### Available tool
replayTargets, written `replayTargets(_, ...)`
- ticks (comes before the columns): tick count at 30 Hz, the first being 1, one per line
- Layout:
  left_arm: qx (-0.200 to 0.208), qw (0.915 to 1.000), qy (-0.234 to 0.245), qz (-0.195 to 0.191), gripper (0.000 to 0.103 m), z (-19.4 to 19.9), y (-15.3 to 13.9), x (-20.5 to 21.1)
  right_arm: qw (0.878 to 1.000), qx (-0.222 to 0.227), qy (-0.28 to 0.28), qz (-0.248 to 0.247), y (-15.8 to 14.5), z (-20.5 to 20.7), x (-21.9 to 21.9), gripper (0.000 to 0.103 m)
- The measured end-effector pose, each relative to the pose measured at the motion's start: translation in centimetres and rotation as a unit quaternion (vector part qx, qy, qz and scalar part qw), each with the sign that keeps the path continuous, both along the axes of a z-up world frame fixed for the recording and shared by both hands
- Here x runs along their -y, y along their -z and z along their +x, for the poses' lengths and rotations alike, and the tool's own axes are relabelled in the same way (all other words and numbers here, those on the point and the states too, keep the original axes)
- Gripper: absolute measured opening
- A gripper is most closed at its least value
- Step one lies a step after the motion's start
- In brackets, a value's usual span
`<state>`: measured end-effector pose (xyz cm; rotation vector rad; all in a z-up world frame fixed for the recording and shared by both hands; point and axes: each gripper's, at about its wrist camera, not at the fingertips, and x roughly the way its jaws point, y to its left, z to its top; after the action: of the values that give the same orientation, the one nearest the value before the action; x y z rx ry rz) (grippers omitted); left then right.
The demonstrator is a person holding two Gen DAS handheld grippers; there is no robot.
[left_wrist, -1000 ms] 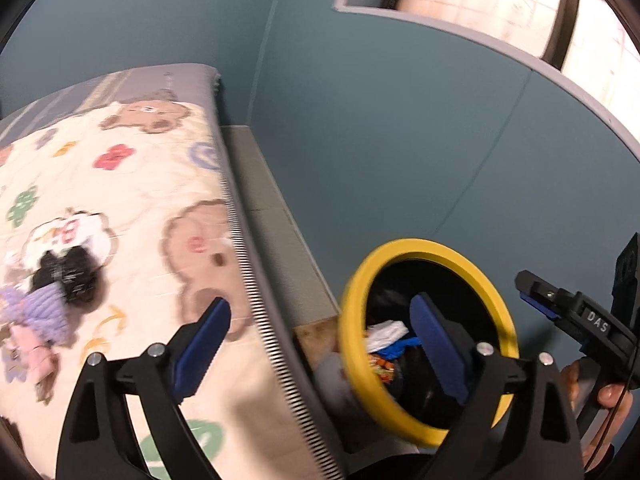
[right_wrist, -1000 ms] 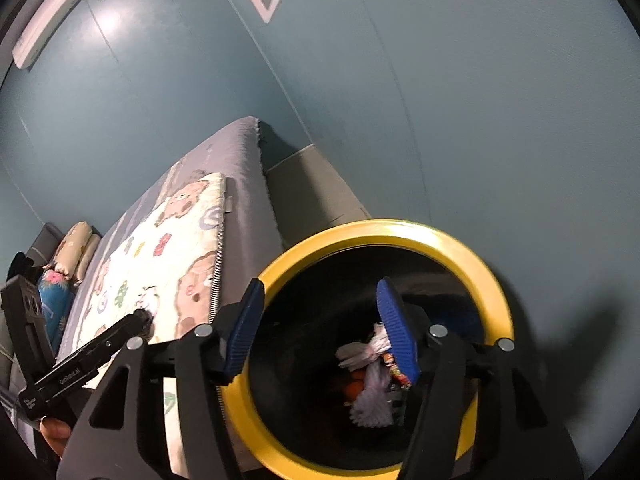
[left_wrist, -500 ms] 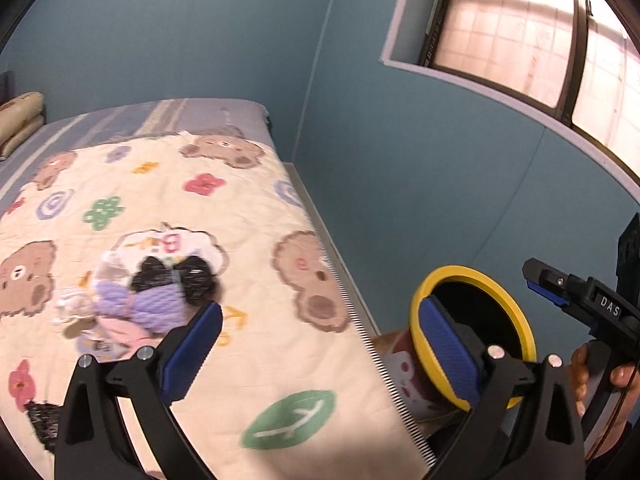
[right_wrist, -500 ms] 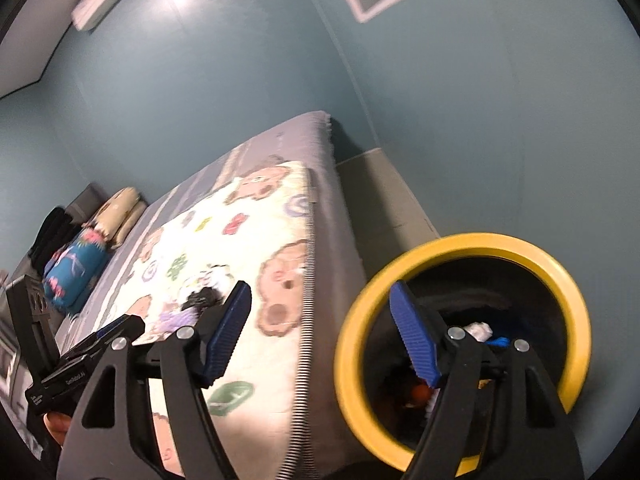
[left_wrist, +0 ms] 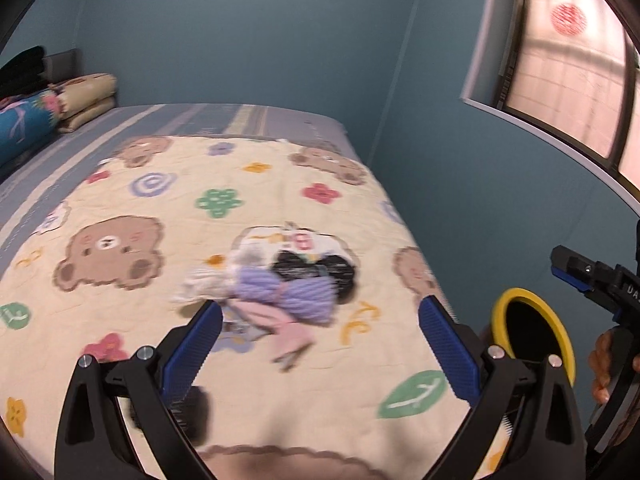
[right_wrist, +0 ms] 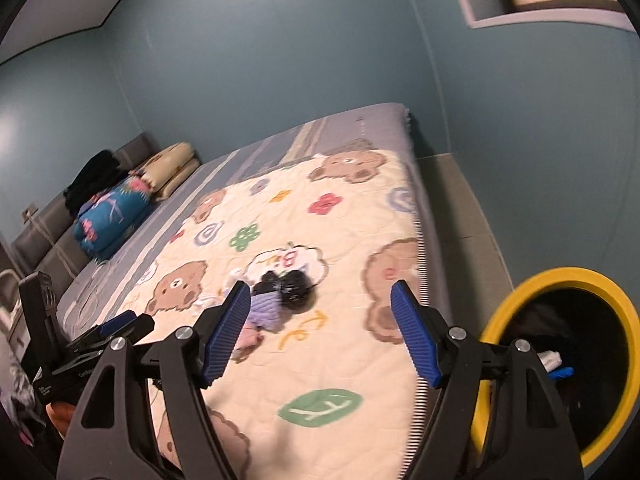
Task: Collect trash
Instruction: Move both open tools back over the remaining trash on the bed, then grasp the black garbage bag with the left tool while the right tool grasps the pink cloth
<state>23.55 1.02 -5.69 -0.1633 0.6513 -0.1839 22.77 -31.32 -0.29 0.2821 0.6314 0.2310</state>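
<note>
A small pile of trash point(left_wrist: 288, 288) lies mid-bed on the bear-print quilt point(left_wrist: 120, 320): purple, black, white and pink scraps, blurred. My left gripper point(left_wrist: 320, 306) hangs open just short of it, nothing between the fingers. My right gripper point(right_wrist: 320, 286) is open too, empty, with the pile point(right_wrist: 276, 300) beyond its left finger. The yellow-rimmed bin point(right_wrist: 560, 276) stands on the floor beside the bed, right of both grippers, with white and blue trash point(right_wrist: 554, 362) inside. Another dark scrap point(left_wrist: 190, 408) lies near my left finger.
Folded cream bedding point(right_wrist: 170, 168) and a blue bundle point(right_wrist: 108, 216) sit at the head of the bed. A grey floor strip point(right_wrist: 460, 208) runs between bed and blue wall. A window point(left_wrist: 568, 60) is at upper right. A hand point(left_wrist: 604, 364) holds the right gripper.
Both grippers have swung away from the bin mouth and out over the bed, so the pile now sits in front of them. The right jaws have widened.
</note>
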Motion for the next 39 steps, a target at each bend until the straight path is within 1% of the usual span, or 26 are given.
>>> replayTargets(6, -0.017, 0.9988, -0.045, -0.002, 0.095, -0.6, 0.9, -5.2, 0.999, -0.01, -0.042, -0.014, 0.5, 1.7, -4.8, 0.07)
replayTargets(12, -0.032, 0.9971, -0.07, 0.001, 0.095, -1.3, 2.7, -8.3, 0.996, -0.022, -0.078, -0.026, 1.8, 2.9, -8.9, 0.07)
replayTargets(22, -0.07, 0.9943, -0.08, -0.005, 0.095, -1.6, 7.0, -10.6, 0.99, -0.055, -0.116, -0.054, 5.2, 5.2, -14.2, 0.069)
replayTargets(28, -0.091, 0.9923, -0.083, -0.01, 0.095, -1.4, 9.5, -11.3, 0.986, -0.083, -0.129, -0.073, 8.3, 6.9, -16.6, 0.069)
replayTargets(33, -0.106, 0.9908, -0.082, -0.014, 0.095, -1.0, 11.1, -11.7, 0.981, -0.1, -0.141, -0.091, 10.5, 8.4, -18.2, 0.067)
replayTargets(35, -0.111, 0.9902, -0.083, -0.017, 0.095, -0.9, 11.7, -11.9, 0.978, -0.11, -0.147, -0.098, 11.6, 9.0, -19.1, 0.065)
replayTargets(39, -0.119, 0.9888, -0.087, -0.022, 0.095, -0.5, 12.5, -12.3, 0.973, -0.122, -0.156, -0.12, 13.5, 9.9, -20.7, 0.064)
